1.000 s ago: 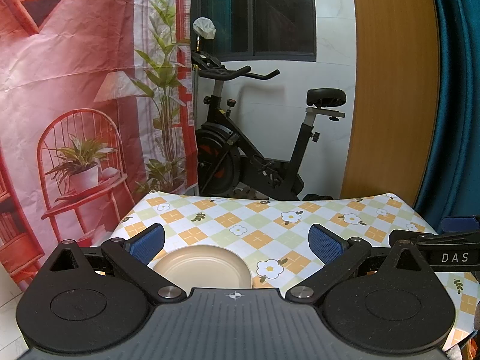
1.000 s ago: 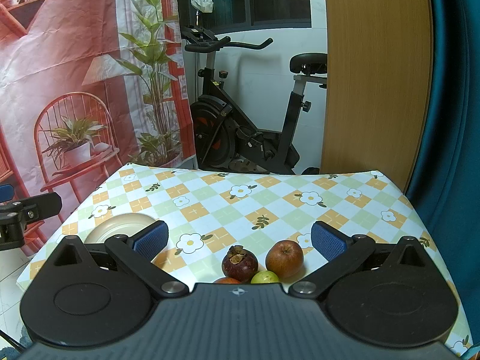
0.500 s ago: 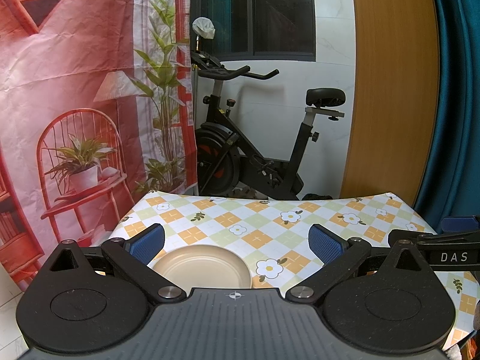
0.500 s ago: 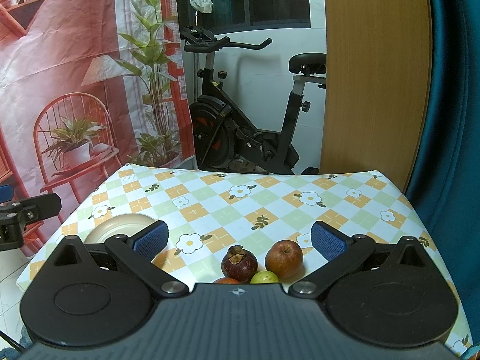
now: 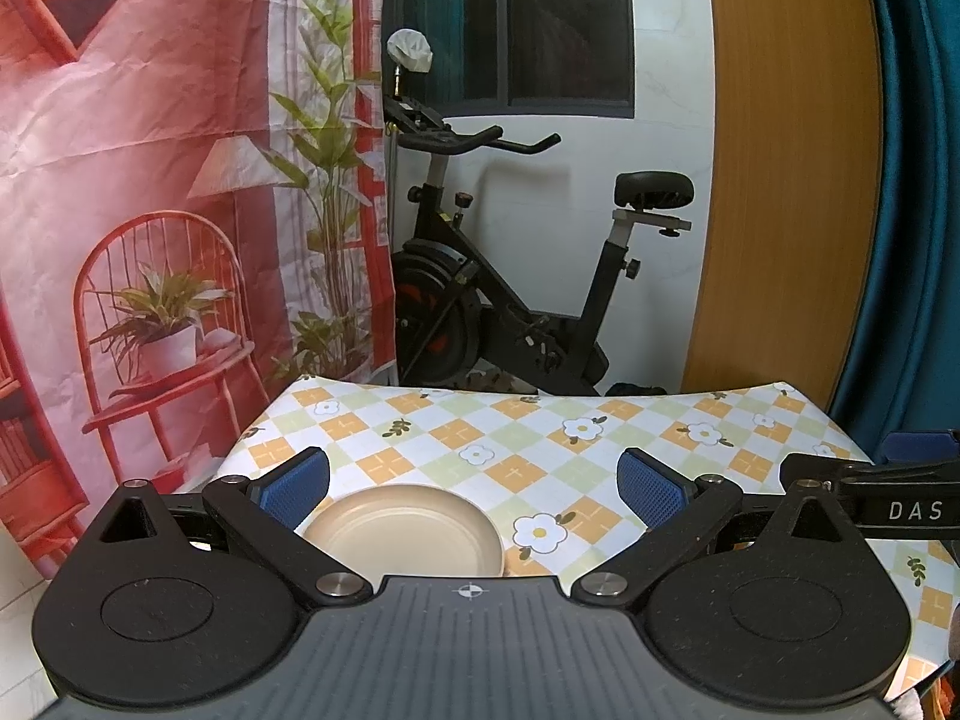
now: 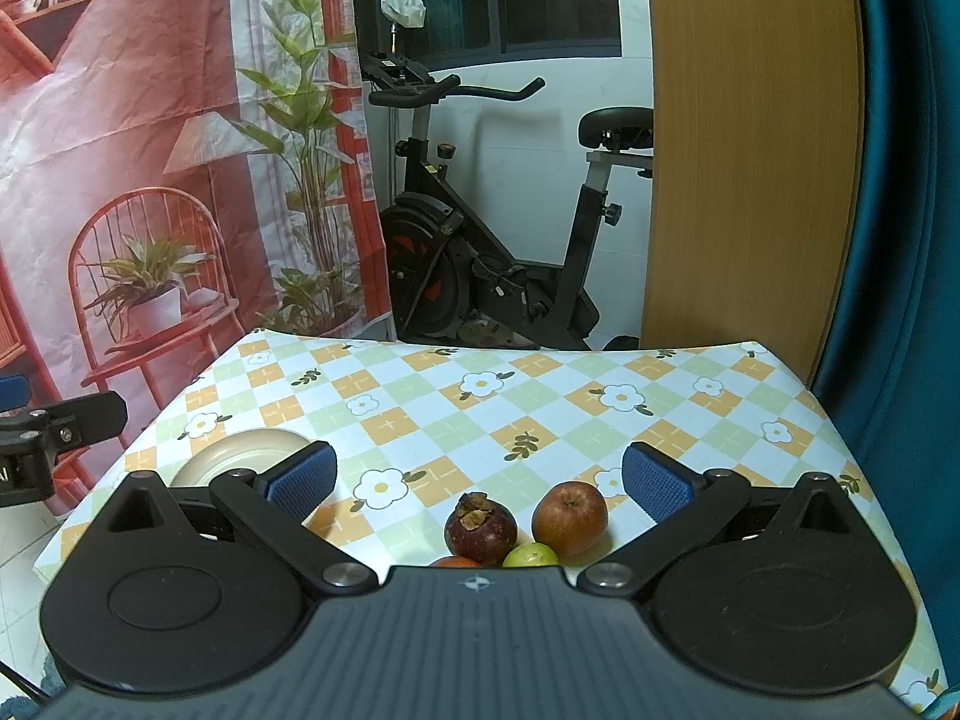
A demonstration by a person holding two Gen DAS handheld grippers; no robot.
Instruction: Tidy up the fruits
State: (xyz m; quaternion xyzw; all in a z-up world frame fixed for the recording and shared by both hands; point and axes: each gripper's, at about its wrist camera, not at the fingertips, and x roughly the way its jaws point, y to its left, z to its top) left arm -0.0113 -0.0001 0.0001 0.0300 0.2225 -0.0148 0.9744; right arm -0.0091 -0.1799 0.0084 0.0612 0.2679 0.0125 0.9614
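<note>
A cream plate (image 5: 408,531) lies on the checked tablecloth just below my left gripper (image 5: 474,483), which is open and holds nothing. The same plate (image 6: 240,453) shows at the left in the right wrist view. My right gripper (image 6: 477,474) is open above a cluster of fruit: a dark mangosteen (image 6: 480,528), a red apple (image 6: 569,518), a small green fruit (image 6: 531,555) and an orange-red fruit (image 6: 456,561), the last two partly hidden by the gripper body. The right gripper's finger (image 5: 870,471) reaches in from the right of the left wrist view.
The table (image 6: 540,396) carries a floral checked cloth and ends at a far edge. Behind it stand an exercise bike (image 6: 480,252), a wooden panel (image 6: 750,150), a teal curtain (image 6: 900,180) and a red printed backdrop (image 6: 150,150).
</note>
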